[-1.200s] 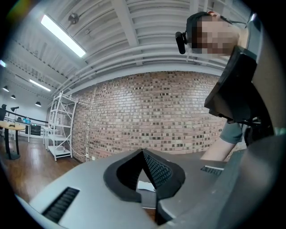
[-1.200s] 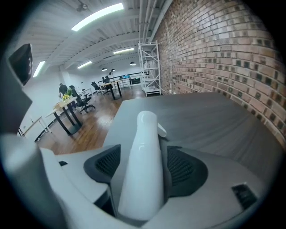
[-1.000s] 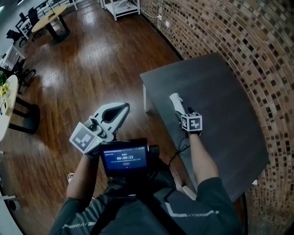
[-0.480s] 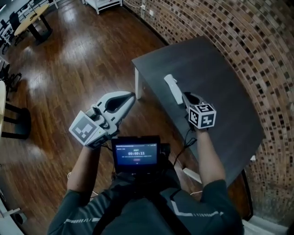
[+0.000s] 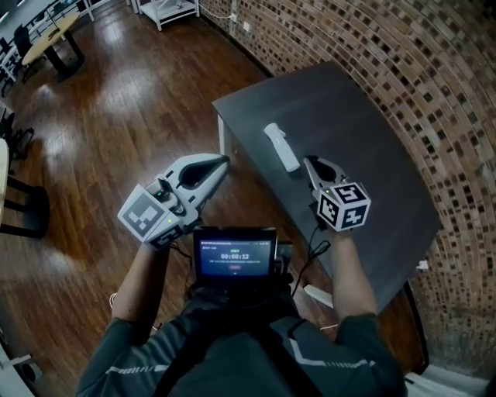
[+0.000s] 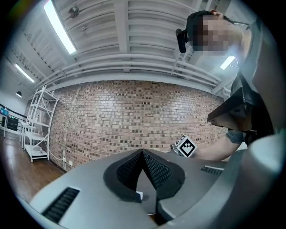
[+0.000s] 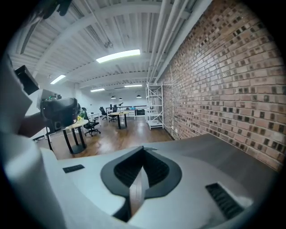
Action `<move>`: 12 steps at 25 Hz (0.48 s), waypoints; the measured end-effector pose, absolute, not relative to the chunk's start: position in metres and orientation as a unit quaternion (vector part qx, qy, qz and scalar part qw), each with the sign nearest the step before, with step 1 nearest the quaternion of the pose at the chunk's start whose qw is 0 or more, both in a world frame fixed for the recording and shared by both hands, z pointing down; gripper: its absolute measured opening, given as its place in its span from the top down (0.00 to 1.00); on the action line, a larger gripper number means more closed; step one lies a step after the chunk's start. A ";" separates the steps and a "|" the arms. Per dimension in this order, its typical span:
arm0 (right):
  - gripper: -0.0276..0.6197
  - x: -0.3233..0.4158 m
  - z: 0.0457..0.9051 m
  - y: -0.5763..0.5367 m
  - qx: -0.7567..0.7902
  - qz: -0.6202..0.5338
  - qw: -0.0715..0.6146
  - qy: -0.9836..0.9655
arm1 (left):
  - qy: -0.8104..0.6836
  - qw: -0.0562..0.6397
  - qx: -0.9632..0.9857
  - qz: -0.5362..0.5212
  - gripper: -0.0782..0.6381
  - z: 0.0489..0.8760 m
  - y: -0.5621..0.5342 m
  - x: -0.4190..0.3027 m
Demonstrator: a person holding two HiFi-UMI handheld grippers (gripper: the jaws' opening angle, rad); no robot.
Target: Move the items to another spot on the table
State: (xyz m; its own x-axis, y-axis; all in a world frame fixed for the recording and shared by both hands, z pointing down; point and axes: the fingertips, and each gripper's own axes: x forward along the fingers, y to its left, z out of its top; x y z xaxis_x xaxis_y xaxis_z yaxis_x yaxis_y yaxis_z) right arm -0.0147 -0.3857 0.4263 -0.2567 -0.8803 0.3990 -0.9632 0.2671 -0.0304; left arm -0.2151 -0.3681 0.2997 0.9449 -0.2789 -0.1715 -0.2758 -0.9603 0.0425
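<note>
A white elongated item [image 5: 281,146] lies on the dark grey table [image 5: 372,147], near its left side. My right gripper [image 5: 308,160] hovers just right of the item, apart from it and pointing away from me. Its jaws are shut with nothing between them [image 7: 143,148]. My left gripper [image 5: 225,160] is held over the wooden floor, left of the table's edge. It is also shut and empty [image 6: 143,153]. The right gripper's marker cube [image 6: 184,146] shows in the left gripper view.
A brick wall [image 5: 434,85] curves round the table's far and right sides. A screen [image 5: 235,254] hangs at the person's chest between the arms. Wooden floor [image 5: 116,108] spreads to the left, with a white shelf [image 5: 167,9] and office tables [image 5: 54,35] far off.
The right gripper was right behind the white item. It has since risen and now sits to the item's right. The head view has swung, so the table appears further up. The left gripper has hardly moved.
</note>
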 end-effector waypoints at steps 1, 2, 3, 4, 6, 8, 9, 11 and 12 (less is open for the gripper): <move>0.95 -0.015 0.424 -0.382 0.588 0.135 0.149 -0.783 | -0.143 0.006 0.986 -0.090 0.89 0.298 -0.365 -0.212; 0.95 -0.014 0.422 -0.377 0.586 0.136 0.146 -0.785 | -0.146 0.008 0.985 -0.092 0.89 0.295 -0.362 -0.209; 0.95 -0.013 0.420 -0.372 0.583 0.137 0.144 -0.788 | -0.148 0.012 0.984 -0.094 0.89 0.293 -0.358 -0.203; 0.95 -0.010 0.416 -0.366 0.578 0.137 0.142 -0.792 | -0.151 0.015 0.984 -0.094 0.89 0.289 -0.353 -0.196; 0.95 -0.001 0.405 -0.352 0.568 0.134 0.137 -0.800 | -0.155 0.010 0.984 -0.086 0.89 0.281 -0.342 -0.178; 0.95 0.008 0.395 -0.341 0.561 0.125 0.129 -0.808 | -0.157 0.001 0.984 -0.080 0.89 0.278 -0.335 -0.163; 0.95 0.009 0.391 -0.338 0.559 0.121 0.125 -0.811 | -0.157 -0.001 0.984 -0.078 0.89 0.279 -0.333 -0.160; 0.95 0.004 0.386 -0.334 0.559 0.113 0.117 -0.813 | -0.156 0.001 0.985 -0.077 0.89 0.284 -0.333 -0.161; 0.95 0.002 0.384 -0.332 0.560 0.111 0.112 -0.813 | -0.154 0.003 0.985 -0.077 0.89 0.285 -0.332 -0.161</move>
State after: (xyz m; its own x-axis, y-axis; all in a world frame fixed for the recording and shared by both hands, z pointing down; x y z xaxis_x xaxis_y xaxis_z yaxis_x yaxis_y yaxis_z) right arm 0.0016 -0.3322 0.3841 -0.3481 -0.8856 0.3073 -0.9356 0.3487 -0.0549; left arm -0.1615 -0.3321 0.2855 0.9404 -0.3046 -0.1513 -0.3038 -0.9523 0.0289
